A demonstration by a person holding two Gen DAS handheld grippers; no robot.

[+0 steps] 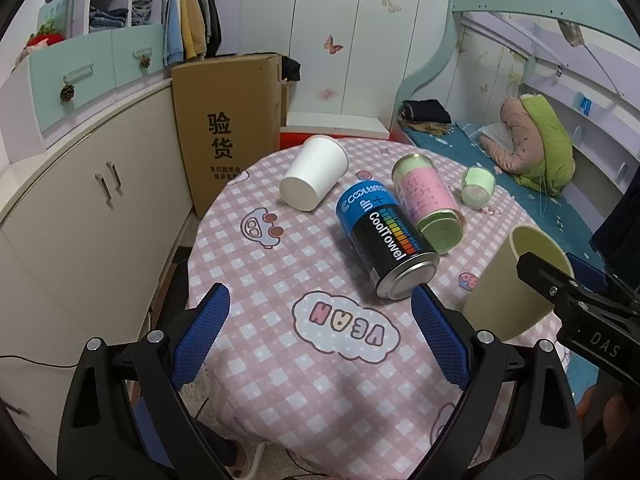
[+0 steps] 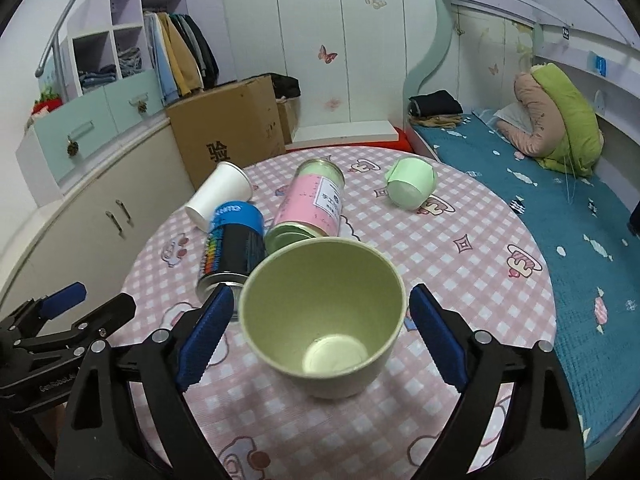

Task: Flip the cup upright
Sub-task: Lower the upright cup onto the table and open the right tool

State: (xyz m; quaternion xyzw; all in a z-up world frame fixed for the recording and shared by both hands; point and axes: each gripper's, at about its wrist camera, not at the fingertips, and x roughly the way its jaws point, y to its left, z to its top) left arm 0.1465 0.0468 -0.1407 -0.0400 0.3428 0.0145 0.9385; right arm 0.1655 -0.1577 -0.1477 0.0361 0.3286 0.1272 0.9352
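Olive cup (image 2: 322, 316) stood mouth-up, long axis vertical, on the checked table (image 2: 460, 248), just this side of the fallen black can (image 2: 230, 250). Right gripper (image 2: 320, 332) straddled it, jaws released (no contact seen). Left gripper (image 1: 320, 344) open, empty. Flip looked finished; next: withdraw without clipping the rim.

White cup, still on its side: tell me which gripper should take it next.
Left. The left gripper is open, empty and faces the white cup, which lies on the table's left side. The right gripper sits around the upright green cup, with the cans between.
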